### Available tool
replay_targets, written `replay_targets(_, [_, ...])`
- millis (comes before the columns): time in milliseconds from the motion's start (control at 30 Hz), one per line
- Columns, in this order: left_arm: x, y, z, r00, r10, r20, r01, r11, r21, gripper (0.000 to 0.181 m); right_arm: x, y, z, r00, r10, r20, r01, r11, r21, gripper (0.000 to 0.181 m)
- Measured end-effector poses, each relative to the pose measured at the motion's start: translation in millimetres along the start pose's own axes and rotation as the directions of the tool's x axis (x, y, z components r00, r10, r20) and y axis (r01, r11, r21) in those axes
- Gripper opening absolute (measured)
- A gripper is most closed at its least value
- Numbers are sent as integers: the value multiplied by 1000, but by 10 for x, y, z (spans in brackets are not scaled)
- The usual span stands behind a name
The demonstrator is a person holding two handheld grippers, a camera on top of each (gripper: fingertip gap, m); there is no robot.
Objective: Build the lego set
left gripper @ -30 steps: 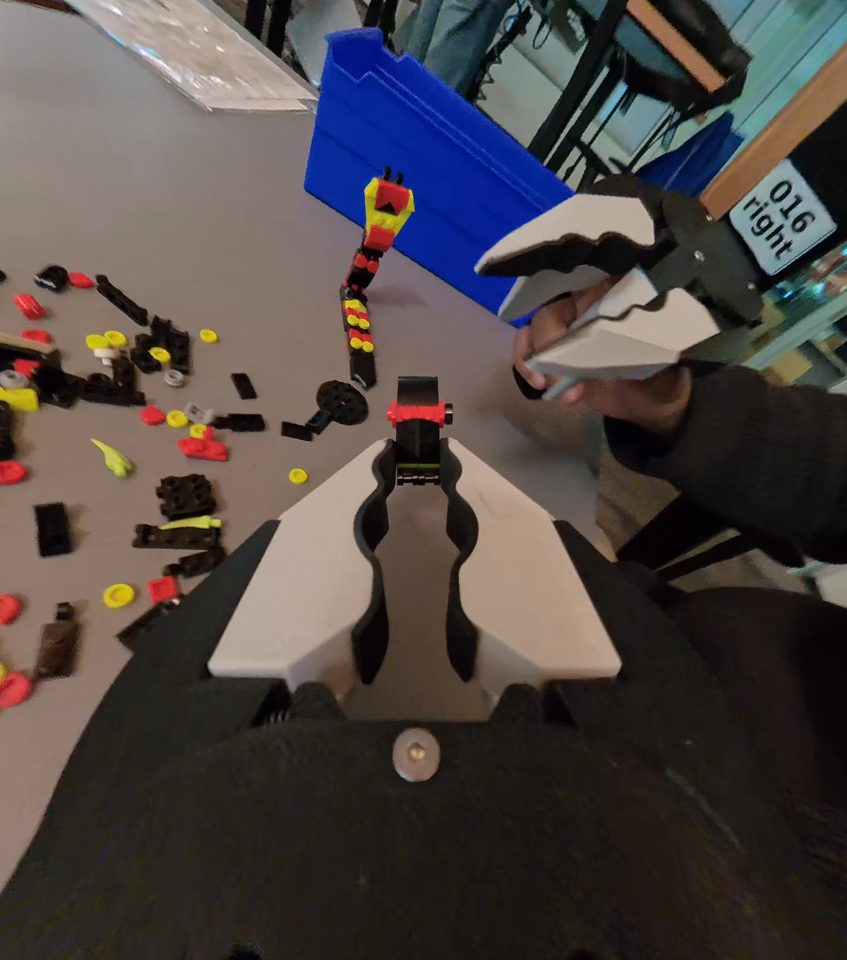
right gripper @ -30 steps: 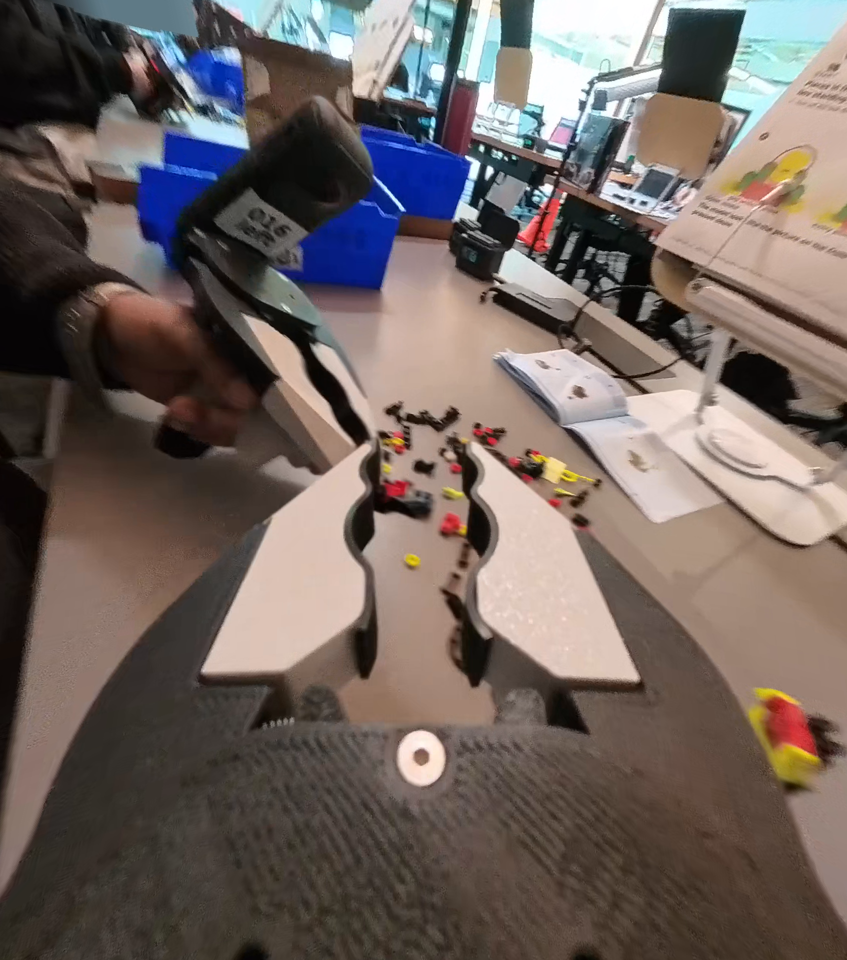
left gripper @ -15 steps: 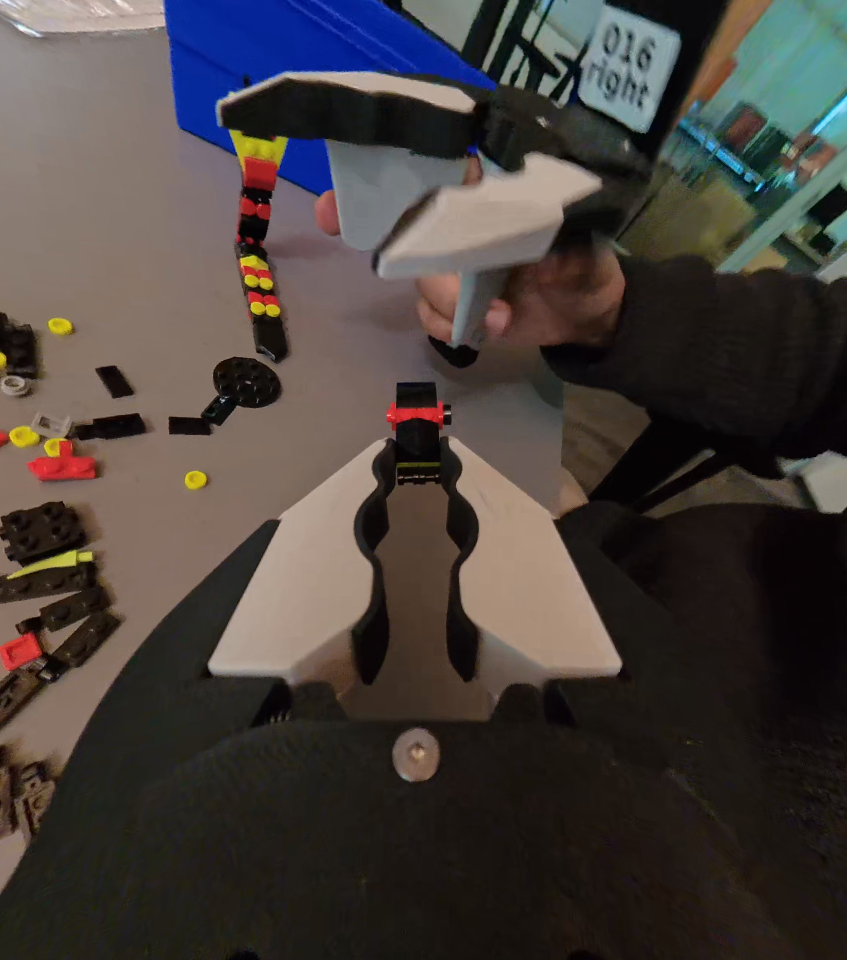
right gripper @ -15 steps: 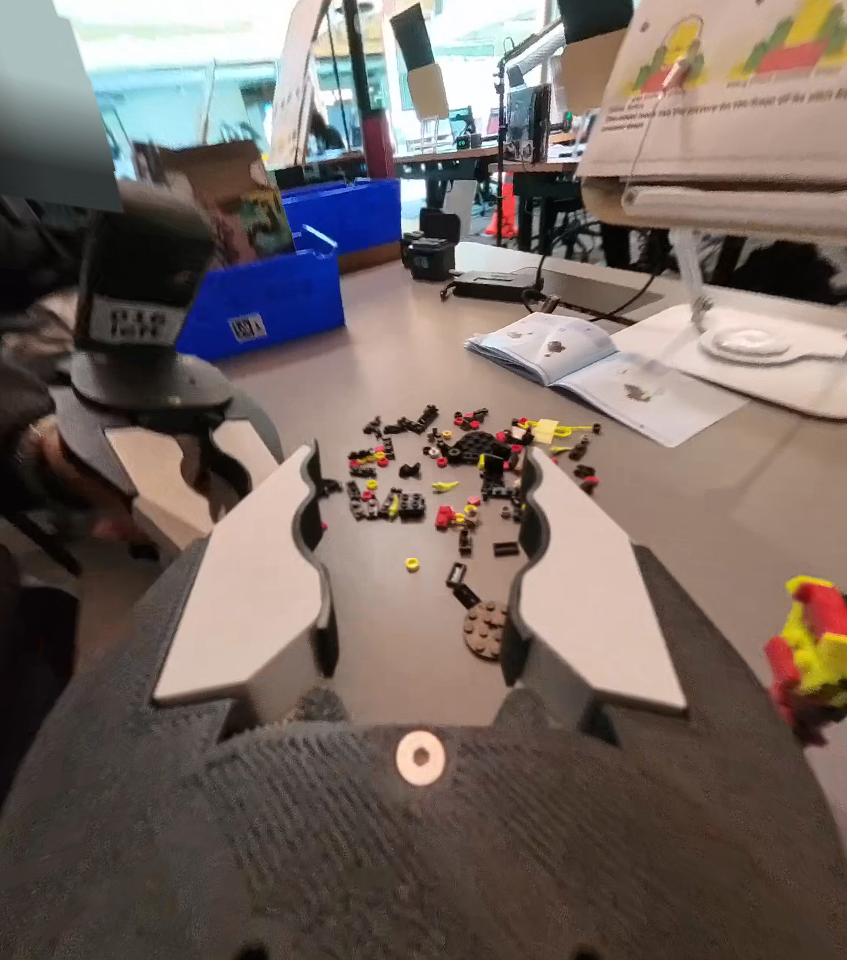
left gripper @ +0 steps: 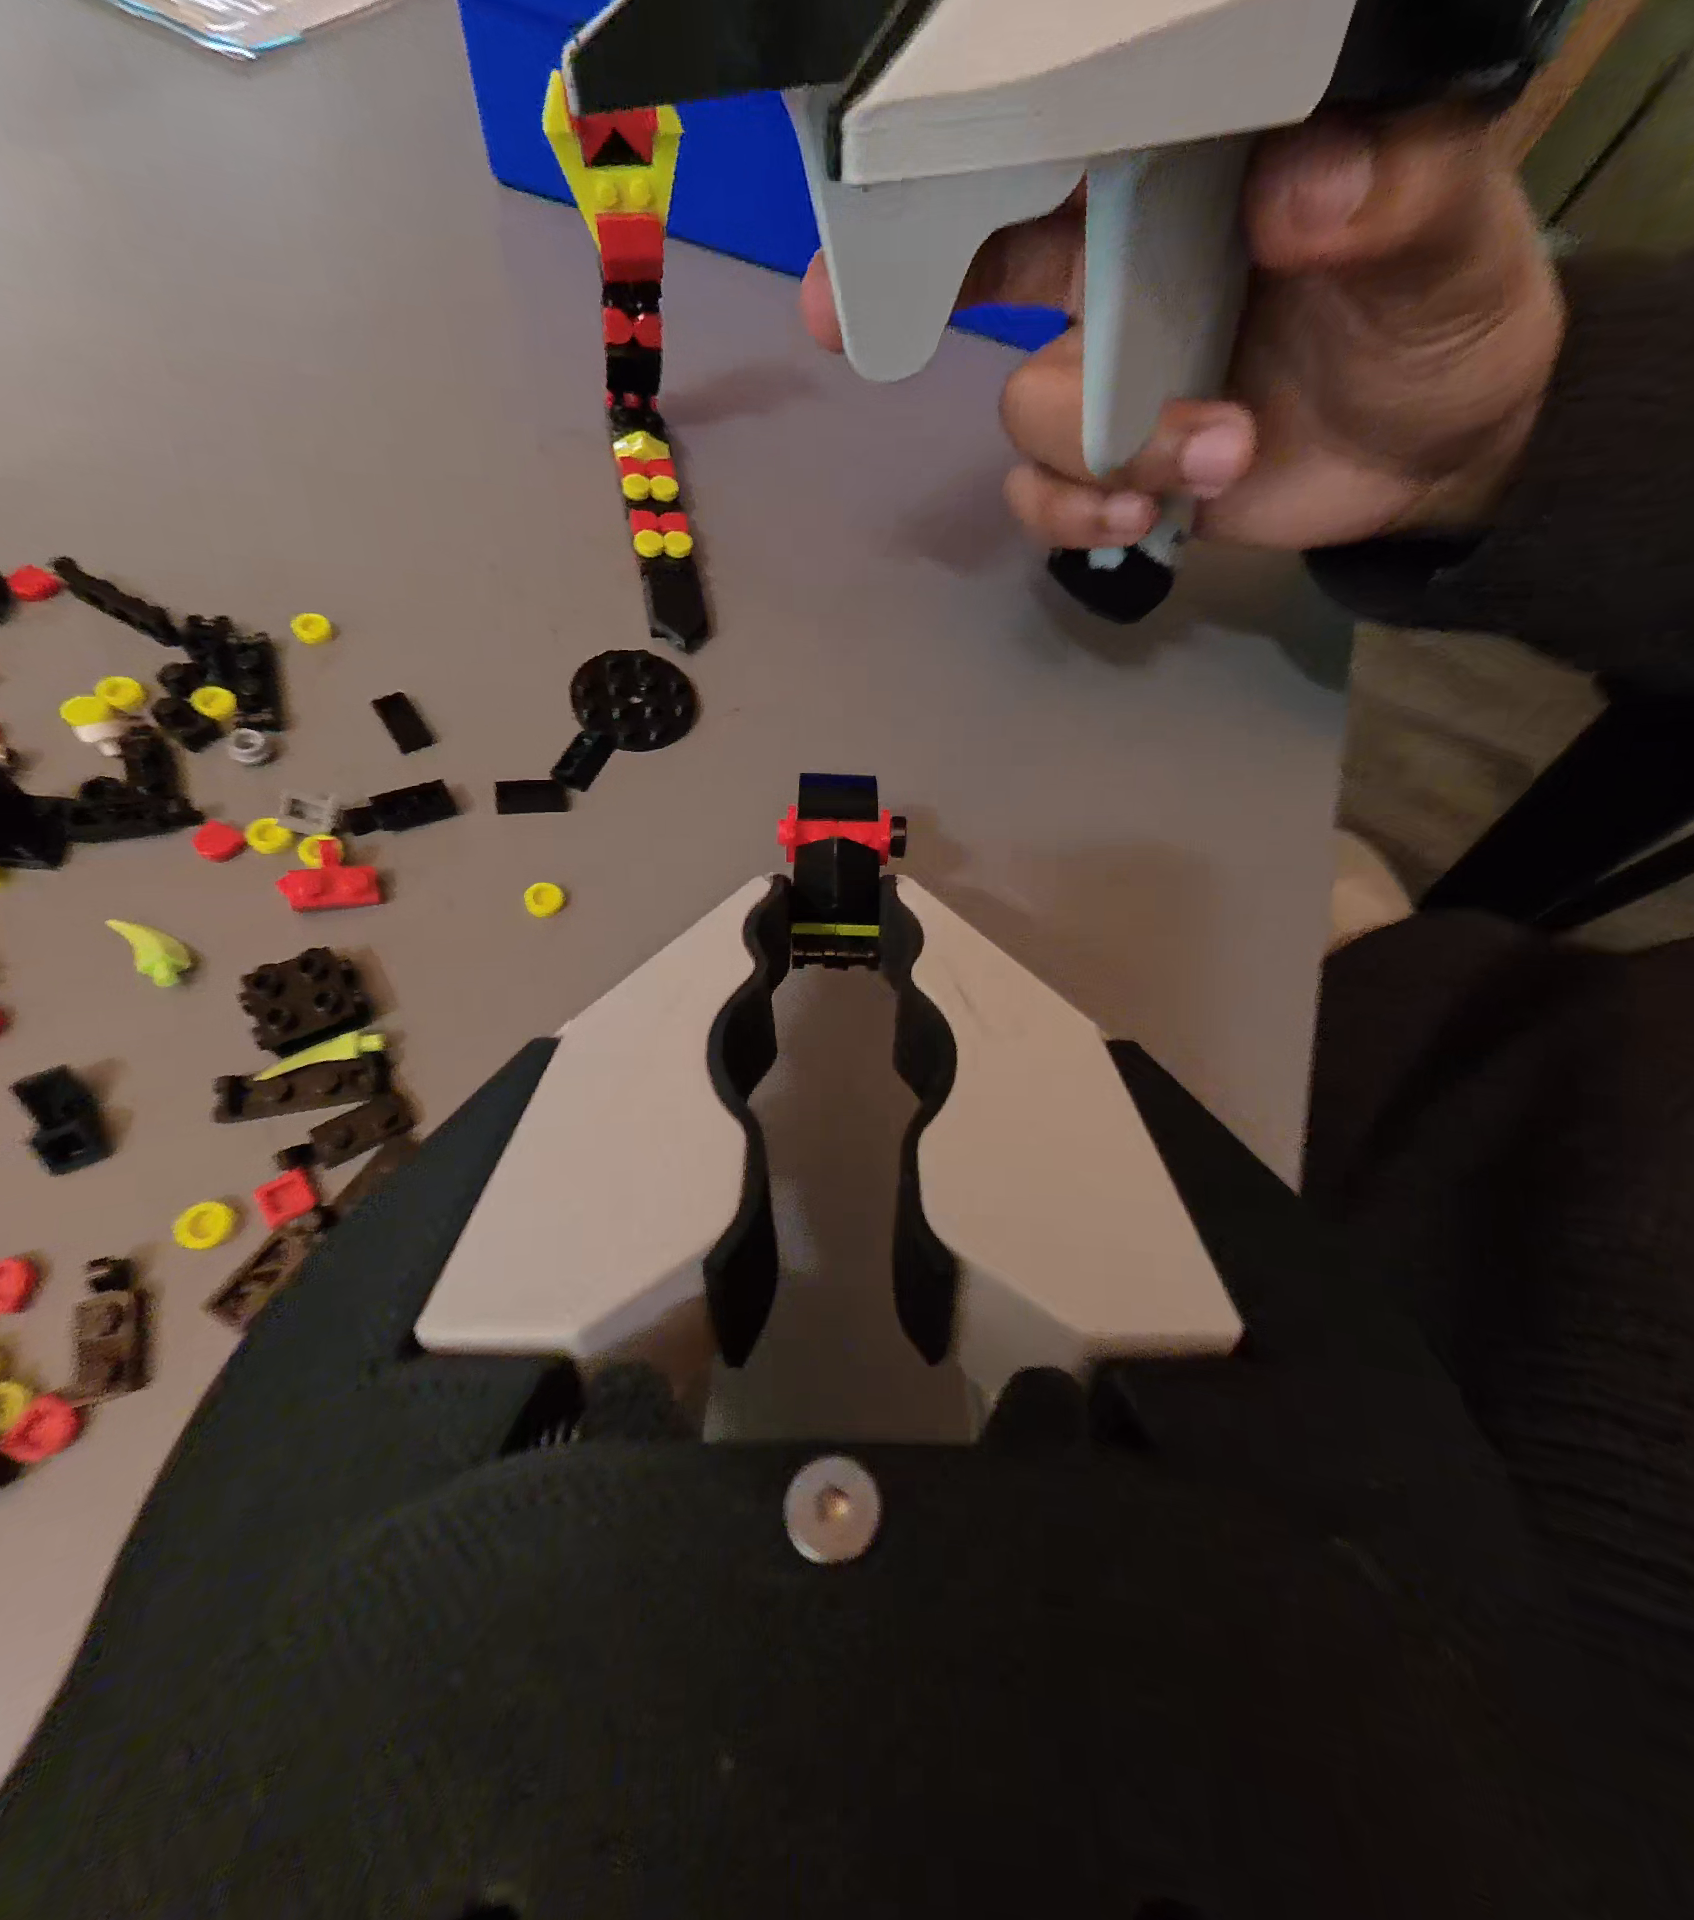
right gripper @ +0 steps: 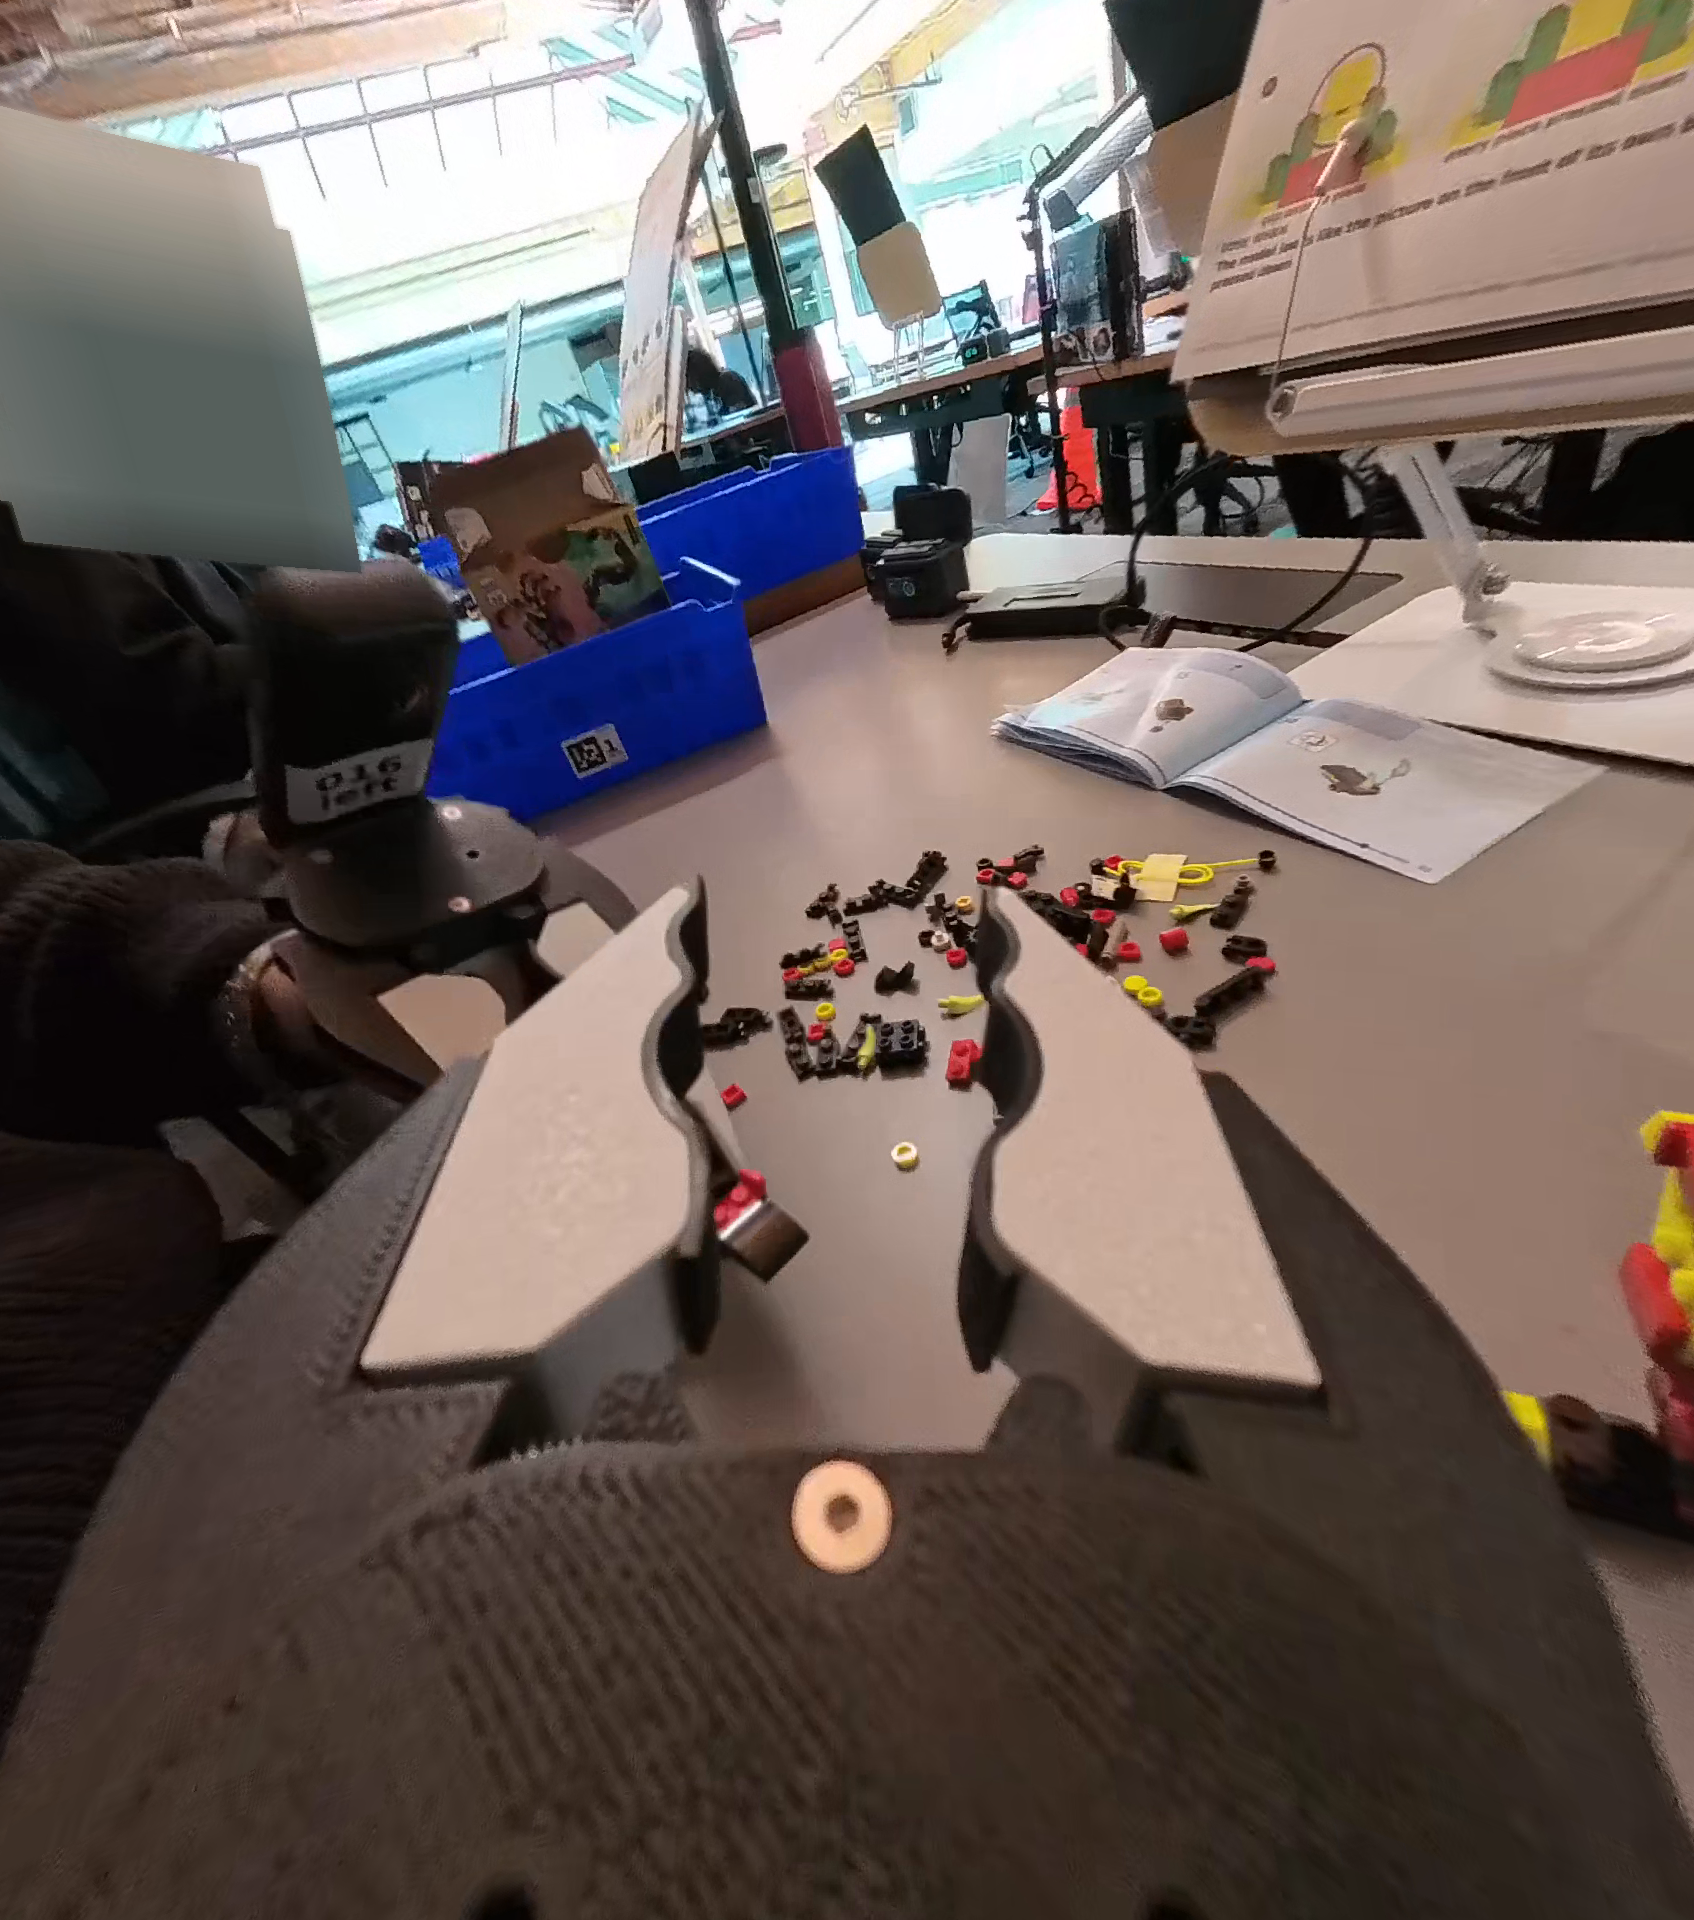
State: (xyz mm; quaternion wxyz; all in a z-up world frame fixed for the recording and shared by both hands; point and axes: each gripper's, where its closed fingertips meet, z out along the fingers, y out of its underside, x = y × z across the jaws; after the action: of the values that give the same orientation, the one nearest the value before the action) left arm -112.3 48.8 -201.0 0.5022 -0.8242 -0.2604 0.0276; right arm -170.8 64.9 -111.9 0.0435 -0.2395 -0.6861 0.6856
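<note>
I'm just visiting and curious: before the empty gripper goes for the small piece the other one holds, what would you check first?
1. Left gripper grips the black-and-red lego piece: ok.
2. Right gripper open and empty: ok.
3. Right gripper lined up with the piece: not ok, the piece sits by its left finger.
4. Snake-like lego model out of the way: ok.
5. Piece's studs facing correctly: cannot tell.
</note>
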Motion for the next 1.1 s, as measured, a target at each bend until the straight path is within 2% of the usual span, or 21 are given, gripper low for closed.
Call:
replay_targets(133, [-48, 85, -32, 988, 146, 48, -142, 988, -68, 14, -51, 59, 17, 996, -86, -22, 85, 996, -40, 46])
replay_targets(267, [78, 170, -13, 991, 129, -48, -134, 985, -112, 14, -73, 144, 61, 992, -124, -22, 121, 989, -85, 44])
replay_targets(433, [60, 345, 26, 986, 160, -50, -167, 964, -205, 14, 114, 243, 46, 992, -72, -106, 57, 989, -139, 28])
replay_targets(600, [49, 391, 38, 986, 165, -40, -170, 958, -231, 15, 192, 263, 13, 994, 21, -107, -36, 989, -140, 28])
replay_targets(700, [75, 380, 25, 986, 158, -61, -167, 960, -225, 33, 222, 261, 0, 992, 18, -127, -36, 990, -140, 28])
replay_targets(833, [-27, 224, -137, 988, 145, -56, -152, 975, -160, 52, 205, 260, 2, 991, -2, -130, -17, 989, -145, 27])
replay_targets(933, [-331, 34, -355, 996, 92, 17, -91, 994, -55, 52, 177, 253, 5, 992, -11, -124, -7, 990, -143, 27])
replay_targets(1033, [-805, -138, -611, 989, -68, 129, 56, 994, 91, 49, 169, 253, 10, 992, -20, -122, 2, 990, -144, 27])
replay_targets(1100, [-1074, -206, -770, 967, -207, 150, 175, 964, 200, 45, 170, 261, 15, 992, -22, -122, 4, 989, -148, 27])
